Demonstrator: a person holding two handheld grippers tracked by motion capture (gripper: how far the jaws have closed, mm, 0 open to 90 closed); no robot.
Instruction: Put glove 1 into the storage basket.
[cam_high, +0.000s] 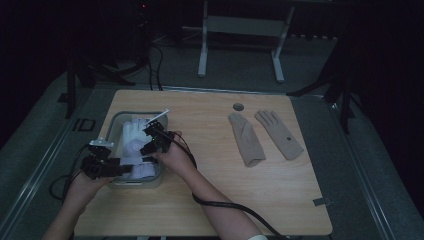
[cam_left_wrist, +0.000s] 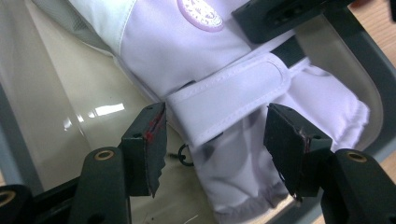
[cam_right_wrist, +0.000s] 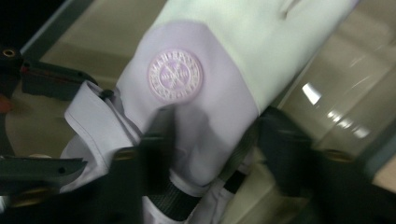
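Glove (cam_left_wrist: 196, 56), white and lilac, lies in the bin (cam_high: 116, 125) at the worktop's left; I keep both hand-held grippers, left (cam_left_wrist: 215, 140) and right (cam_right_wrist: 210, 140), released astride it, ready for repositioning.

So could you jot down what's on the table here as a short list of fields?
Surface: wooden table
Container: grey bin on the table's left part
In the bin: white and lilac ski glove with a round badge and a wrist strap
Left gripper: jaws open either side of the strap, not pressing it
Right gripper: over the glove, jaws open
Elsewhere: two beige gloves lying flat, right of the bin
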